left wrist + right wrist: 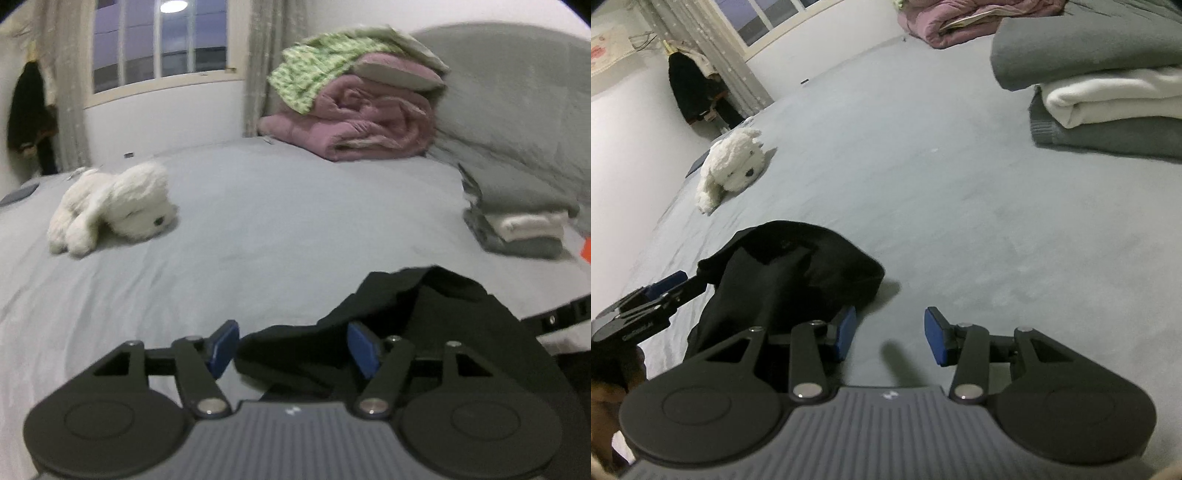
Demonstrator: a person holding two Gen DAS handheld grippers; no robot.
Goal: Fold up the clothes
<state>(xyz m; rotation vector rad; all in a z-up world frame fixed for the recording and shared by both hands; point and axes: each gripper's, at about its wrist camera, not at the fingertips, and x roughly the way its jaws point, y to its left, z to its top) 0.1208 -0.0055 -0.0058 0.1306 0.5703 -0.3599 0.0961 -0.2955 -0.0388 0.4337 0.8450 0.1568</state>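
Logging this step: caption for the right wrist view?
Open right claw over grey bed, beside black garment; folded stack far right.

Matt black cloth garment lies on smooth grey bedsheet near a fluffy plush dog.

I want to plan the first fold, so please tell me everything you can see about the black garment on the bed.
The black garment is one dark, soft, matte piece of cloth, crumpled in an unfolded heap with raised folds; what kind of garment it is cannot be told. It lies on the grey bedsheet, near the front edge. The open left gripper straddles its edge, one pad looking pressed into the fabric. The right gripper is open beside it over bare sheet, its left pad close to the cloth.
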